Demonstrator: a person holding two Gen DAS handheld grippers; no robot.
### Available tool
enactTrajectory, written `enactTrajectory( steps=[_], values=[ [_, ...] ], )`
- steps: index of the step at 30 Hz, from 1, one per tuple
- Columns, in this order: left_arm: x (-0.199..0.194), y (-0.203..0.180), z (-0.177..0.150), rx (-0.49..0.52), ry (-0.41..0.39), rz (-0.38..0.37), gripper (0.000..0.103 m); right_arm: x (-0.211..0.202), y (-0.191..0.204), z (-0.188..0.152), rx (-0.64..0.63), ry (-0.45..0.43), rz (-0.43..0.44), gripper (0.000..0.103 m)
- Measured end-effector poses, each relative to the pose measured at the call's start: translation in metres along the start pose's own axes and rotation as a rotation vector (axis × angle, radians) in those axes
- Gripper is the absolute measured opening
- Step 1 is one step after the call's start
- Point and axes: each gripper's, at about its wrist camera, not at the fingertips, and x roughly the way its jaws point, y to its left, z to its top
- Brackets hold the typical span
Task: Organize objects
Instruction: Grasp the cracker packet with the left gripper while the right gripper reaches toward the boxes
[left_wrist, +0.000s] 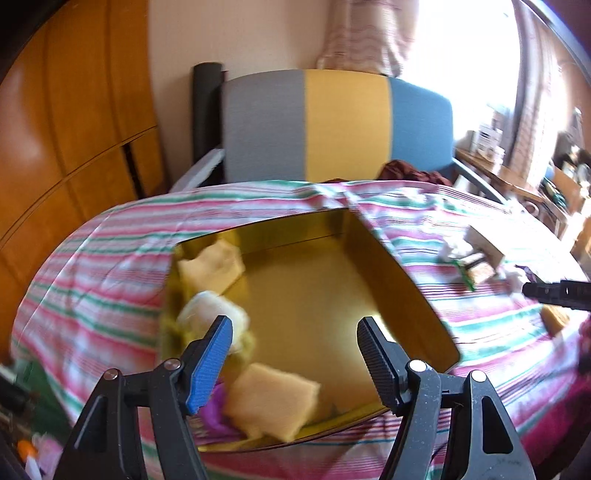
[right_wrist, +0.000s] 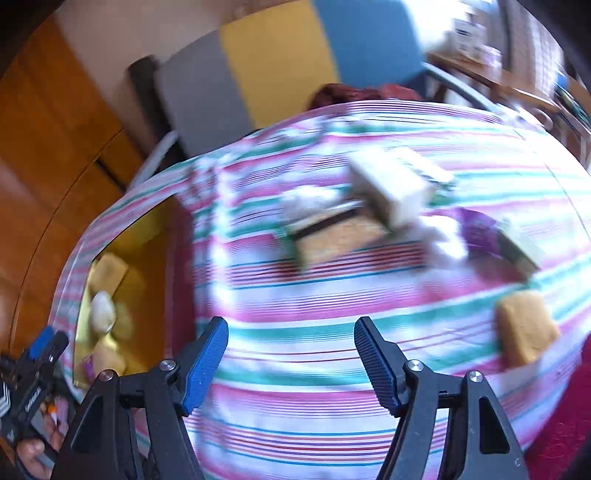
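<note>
The left gripper (left_wrist: 293, 345) hangs over the near end of a gold tin box (left_wrist: 421, 295), its jaws standing apart with nothing clamped between them. Just beyond its blue pad lie a yellow sponge block (left_wrist: 271, 400), a scrap of purple (left_wrist: 216, 408) beside it, a pale round lump (left_wrist: 210, 310) and, further in, a second yellow block (left_wrist: 212, 264) — all along the box's left side, the rest of its floor bare.

The right gripper (right_wrist: 291, 349) also stands part-open and empty, above the striped cloth (right_wrist: 295, 369) that covers the worktop. Nothing lies between its fingers and the loose things ahead. To its right sits a lone tan sponge block (right_wrist: 524, 332). Further off, blurred, a clutter lies bunched together: a flat tan-and-dark packet (right_wrist: 340, 232), a pale box (right_wrist: 391, 188) touching it, white crumpled bits (right_wrist: 439, 243), something purple (right_wrist: 480, 229). Behind the worktop stands a chair back (left_wrist: 332, 122) in grey, yellow and blue — left of it, wooden cabinet doors (left_wrist: 74, 122).
</note>
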Motion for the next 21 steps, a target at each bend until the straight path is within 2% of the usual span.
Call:
enactTrajectory(
  steps=[5,10,17,19,21],
  values=[
    [0.005,-0.037,0.011,0.074,0.002,-0.067,0.071,-0.024,-0.076,0.017,0.16,-0.047,-0.108,0.072],
    [0.008,-0.073,0.018,0.137,0.007,-0.137,0.071,-0.036,-0.134,0.032,0.247,-0.066,-0.176,0.072],
    [0.02,-0.12,0.026,0.207,0.045,-0.21,0.071,-0.012,-0.168,0.054,0.238,-0.015,-0.249,0.072],
    [0.024,-0.13,0.029,0.223,0.055,-0.225,0.071,-0.004,-0.176,0.057,0.263,-0.017,-0.24,0.072],
    [0.03,-0.14,0.036,0.234,0.073,-0.234,0.071,-0.002,-0.184,0.058,0.303,-0.055,-0.217,0.072]
  ],
)
